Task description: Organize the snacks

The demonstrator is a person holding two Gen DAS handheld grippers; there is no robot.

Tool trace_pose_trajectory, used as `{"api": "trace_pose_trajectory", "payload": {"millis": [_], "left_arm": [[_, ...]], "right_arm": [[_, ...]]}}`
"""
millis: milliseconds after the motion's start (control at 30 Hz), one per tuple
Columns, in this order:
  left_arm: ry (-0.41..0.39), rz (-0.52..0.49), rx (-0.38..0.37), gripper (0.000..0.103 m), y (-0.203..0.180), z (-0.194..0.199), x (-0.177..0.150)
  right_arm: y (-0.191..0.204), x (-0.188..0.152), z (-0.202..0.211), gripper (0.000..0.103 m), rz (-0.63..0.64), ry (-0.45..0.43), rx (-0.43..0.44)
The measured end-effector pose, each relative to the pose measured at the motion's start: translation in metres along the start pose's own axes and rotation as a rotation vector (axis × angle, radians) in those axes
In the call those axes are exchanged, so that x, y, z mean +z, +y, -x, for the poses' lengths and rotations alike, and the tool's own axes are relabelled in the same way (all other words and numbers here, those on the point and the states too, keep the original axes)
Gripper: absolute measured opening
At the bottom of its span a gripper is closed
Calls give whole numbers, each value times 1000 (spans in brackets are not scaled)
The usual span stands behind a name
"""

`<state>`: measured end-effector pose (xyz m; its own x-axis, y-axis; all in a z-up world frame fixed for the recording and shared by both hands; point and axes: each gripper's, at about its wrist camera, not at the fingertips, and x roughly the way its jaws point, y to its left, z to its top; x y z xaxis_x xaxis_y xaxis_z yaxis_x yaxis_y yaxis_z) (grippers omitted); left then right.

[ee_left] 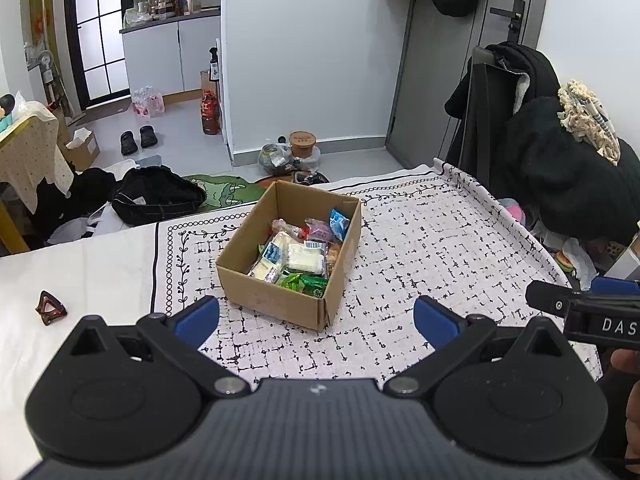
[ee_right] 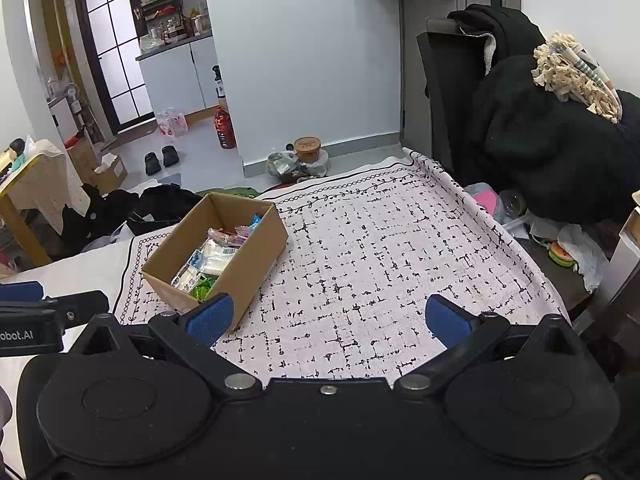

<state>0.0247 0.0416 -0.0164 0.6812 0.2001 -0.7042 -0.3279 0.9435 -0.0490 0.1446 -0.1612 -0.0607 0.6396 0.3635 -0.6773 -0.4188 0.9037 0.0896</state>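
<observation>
1. Snacks sit packed inside the open cardboard box; you are holding neither gripper on any of them.
2. Your left gripper is spread wide, its blue fingertips far apart with nothing between them, hovering over the patterned cloth just short of the box's near corner.
3. Your right gripper is likewise released and empty; in its own view one blue pad overlaps the box's near corner, though you cannot tell whether it touches.
4. Seen from the left wrist, the right gripper's black arm juts in at the right edge, beside your left one and apart from it.
5. Inside the box you can see green wrappers at the near end, white and clear packets in the middle, and a blue packet leaning against the far right wall.
6. The box stands on the cloth's left part, well in from its bordered far edge.
7. A small brown hair claw lies on the bare white surface to the left of the cloth, well apart from the box.
8. Beyond the table's right side, a chair is heaped with dark clothes.
</observation>
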Motion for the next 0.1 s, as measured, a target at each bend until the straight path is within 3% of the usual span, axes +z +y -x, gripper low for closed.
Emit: {"api": "trace_pose_trajectory", "payload": {"millis": [100], "left_arm": [[4, 0, -4, 103, 0, 0, 1]], "right_arm": [[0, 0, -2, 103, 1, 4, -3]]}}
